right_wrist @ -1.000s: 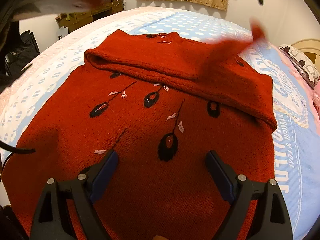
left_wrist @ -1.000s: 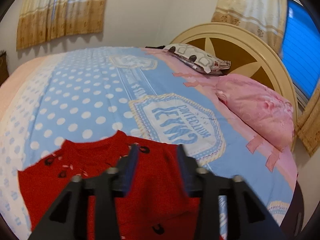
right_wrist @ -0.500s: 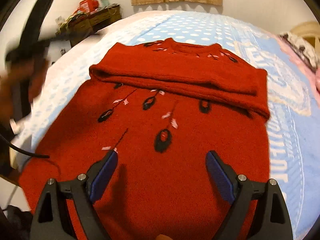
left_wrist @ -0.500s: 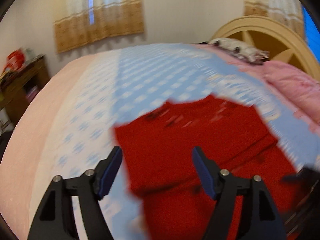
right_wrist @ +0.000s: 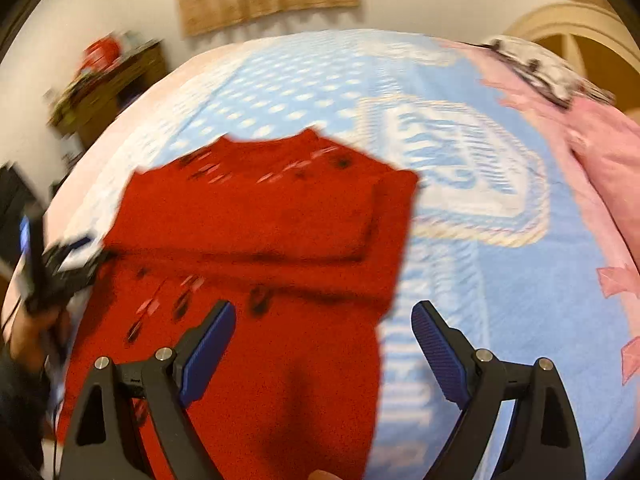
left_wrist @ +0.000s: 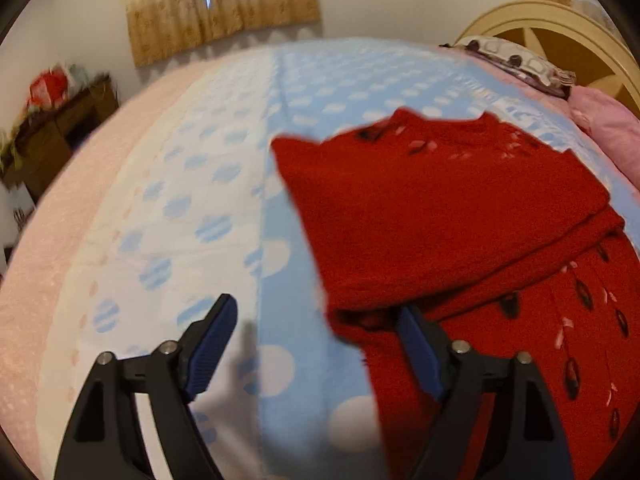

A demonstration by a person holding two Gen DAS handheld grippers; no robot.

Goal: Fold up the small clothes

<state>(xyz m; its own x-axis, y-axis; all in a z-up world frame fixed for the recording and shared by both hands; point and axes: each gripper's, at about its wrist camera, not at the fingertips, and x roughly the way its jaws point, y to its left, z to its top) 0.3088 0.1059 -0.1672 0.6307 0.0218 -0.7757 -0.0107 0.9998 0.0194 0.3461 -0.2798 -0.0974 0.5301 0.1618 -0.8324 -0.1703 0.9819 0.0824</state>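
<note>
A red knitted sweater (left_wrist: 460, 216) with black and pink marks lies flat on the bed, both sleeves folded across its chest. It also shows in the right wrist view (right_wrist: 260, 240). My left gripper (left_wrist: 316, 324) is open and empty, low over the sweater's left edge beside the folded sleeve. My right gripper (right_wrist: 324, 332) is open and empty, above the sweater's right edge. The left gripper also shows at the left edge of the right wrist view (right_wrist: 52, 268).
The bed has a blue polka-dot blanket (left_wrist: 240, 168) with a large crest print (right_wrist: 460, 168). Pink pillows (right_wrist: 608, 184) and a patterned pillow (left_wrist: 516, 60) lie by the cream headboard (left_wrist: 560, 40). A wooden cabinet (left_wrist: 52, 136) stands beyond the bed's left side.
My left gripper let go of the sleeve, opened, and swung left and down to the sweater's left edge. My right gripper moved right to the sweater's right edge. The second sleeve now lies folded.
</note>
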